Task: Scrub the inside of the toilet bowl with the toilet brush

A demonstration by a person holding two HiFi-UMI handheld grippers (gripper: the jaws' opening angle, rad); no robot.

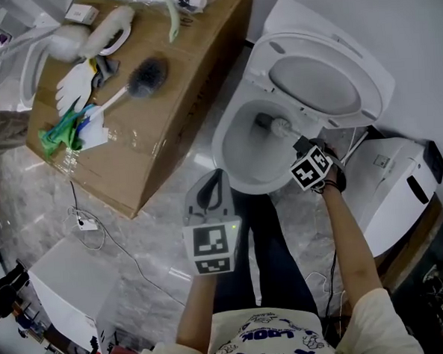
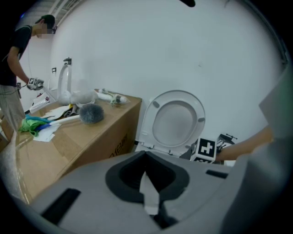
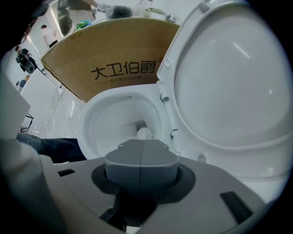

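**White toilet, brush down in the bowl**

Brown card box (image 1: 173,100) is the biggest thing. It sits on the floor just left of the toilet (image 1: 224,154). A grey brush (image 1: 148,74) lies on top of the box. The toilet lid (image 1: 317,84) stands up, so the bowl (image 1: 242,145) is open.

A person stands in front of the bowl with a claw in each hand. The right claw (image 3: 142,145) is over the near right side of the bowl. Its jaws are pressed together on the handle of the brush (image 1: 280,125). The white brush head is deep in the bowl, by the hole at the bottom.

The left claw (image 1: 218,177) hangs in front of the bowl and does not touch it. Its jaws are closed to a thin slit and hold nothing.
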